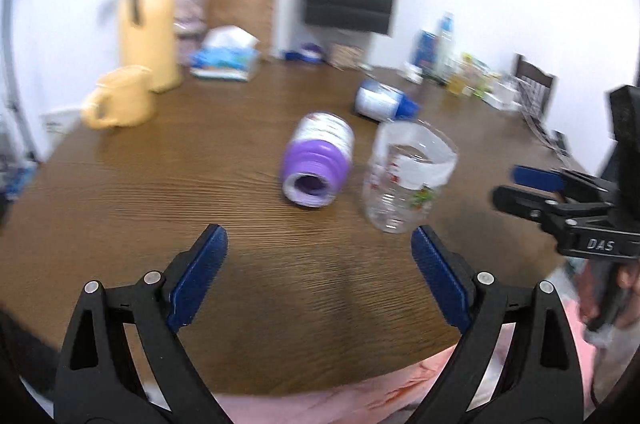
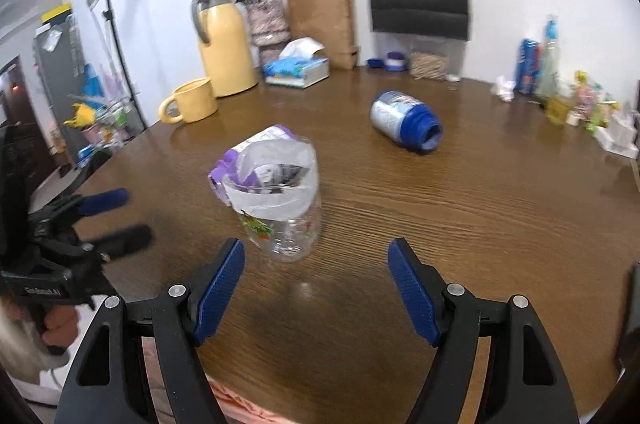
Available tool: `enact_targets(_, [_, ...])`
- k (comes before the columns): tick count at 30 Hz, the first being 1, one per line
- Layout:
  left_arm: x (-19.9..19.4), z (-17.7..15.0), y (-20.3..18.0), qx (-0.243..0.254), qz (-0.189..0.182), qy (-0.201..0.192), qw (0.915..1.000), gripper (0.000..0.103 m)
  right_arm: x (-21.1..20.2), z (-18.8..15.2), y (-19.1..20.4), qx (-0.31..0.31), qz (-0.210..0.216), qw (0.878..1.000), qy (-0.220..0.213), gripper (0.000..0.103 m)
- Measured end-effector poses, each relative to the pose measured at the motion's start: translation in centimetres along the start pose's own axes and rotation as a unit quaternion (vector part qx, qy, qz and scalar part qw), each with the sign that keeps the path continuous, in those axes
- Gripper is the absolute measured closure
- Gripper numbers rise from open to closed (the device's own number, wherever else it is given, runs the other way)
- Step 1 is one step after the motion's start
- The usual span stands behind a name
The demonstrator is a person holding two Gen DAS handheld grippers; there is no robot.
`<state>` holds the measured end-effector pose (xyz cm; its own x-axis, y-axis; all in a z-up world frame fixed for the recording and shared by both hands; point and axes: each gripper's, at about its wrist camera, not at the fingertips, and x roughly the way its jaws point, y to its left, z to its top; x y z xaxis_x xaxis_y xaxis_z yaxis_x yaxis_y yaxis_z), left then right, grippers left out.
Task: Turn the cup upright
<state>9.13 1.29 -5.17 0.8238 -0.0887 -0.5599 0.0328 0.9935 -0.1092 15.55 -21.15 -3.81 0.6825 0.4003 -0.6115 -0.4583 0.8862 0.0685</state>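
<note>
A clear plastic cup point(image 1: 406, 176) with a white band and printed pictures stands upright on the brown wooden table point(image 1: 200, 192), mouth up; it also shows in the right wrist view point(image 2: 280, 204). My left gripper point(image 1: 320, 280) is open and empty, set back from the cup near the table's front edge. My right gripper point(image 2: 316, 288) is open and empty, just short of the cup. The right gripper also shows in the left wrist view point(image 1: 532, 188), and the left gripper shows in the right wrist view point(image 2: 116, 216).
A purple-capped bottle point(image 1: 316, 160) lies on its side left of the cup. A blue-capped bottle point(image 2: 404, 122) lies farther back. A yellow mug point(image 2: 192, 100), yellow thermos point(image 2: 224, 44), tissue box point(image 2: 298, 66), paper bags and small items line the far edge.
</note>
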Motion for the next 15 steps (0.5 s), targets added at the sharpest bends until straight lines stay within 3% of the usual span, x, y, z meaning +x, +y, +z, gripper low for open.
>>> enact_targets(3, [-3.0,-0.9,-0.5,0.004,0.049,-0.041,0.9980,0.009,-2.3,-1.0,0.6,0.003,-0.028,0.999,-0.025,0.024])
enact_targets(4, [-4.0,-1.1,-0.6,-0.001,0.058,-0.048,0.9971,0.001,-3.2,-1.4,0.7,0.006,-0.033,0.999,-0.031,0.024])
enact_targets(8, [-6.0,-2.0,-0.6,-0.016,0.100,-0.051,0.9936,0.000,-6.8,-3.3,1.6,0.019,-0.065,0.995,-0.071,0.024])
enact_targets(12, [-8.3,-3.4,-1.0,-0.020,0.123,-0.072,0.9896,0.000,-9.1,-5.9,3.0,0.044,-0.038,0.993,-0.101,0.018])
enact_targets(15, [-8.7,-3.5,-1.3,-0.019,0.124,-0.080,0.9888,0.000,-9.0,-6.0,4.5,0.009,-0.045,0.994,-0.098,0.018])
